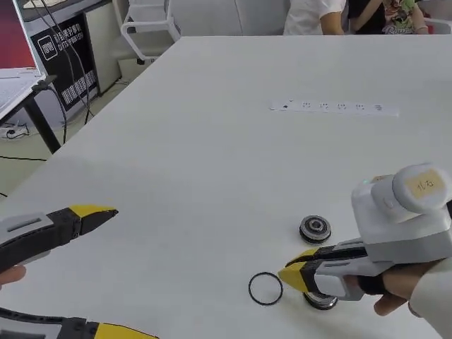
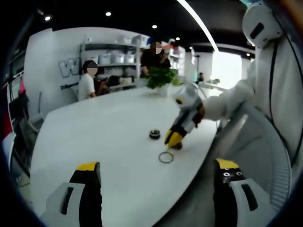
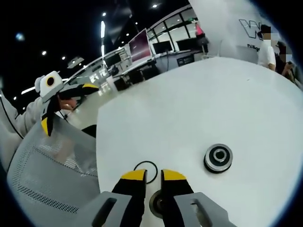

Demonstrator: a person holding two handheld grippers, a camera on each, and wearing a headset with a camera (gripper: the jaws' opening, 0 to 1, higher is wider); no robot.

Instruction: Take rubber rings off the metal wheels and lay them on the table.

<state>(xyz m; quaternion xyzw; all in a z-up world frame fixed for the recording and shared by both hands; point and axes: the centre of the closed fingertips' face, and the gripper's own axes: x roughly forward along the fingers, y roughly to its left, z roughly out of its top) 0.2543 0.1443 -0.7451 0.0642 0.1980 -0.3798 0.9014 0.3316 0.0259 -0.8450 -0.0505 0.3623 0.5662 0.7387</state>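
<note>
A loose black rubber ring lies flat on the white table. One metal wheel stands free behind it. A second wheel sits right under my right gripper, whose yellow jaws stand almost together with nothing seen between them. My left gripper hovers wide open and empty at the table's near left, well away from the wheels.
A white power strip lies farther back on the table. People sit at the far end. A mesh chair back stands at the near edge, and a desk with cables is off to the left.
</note>
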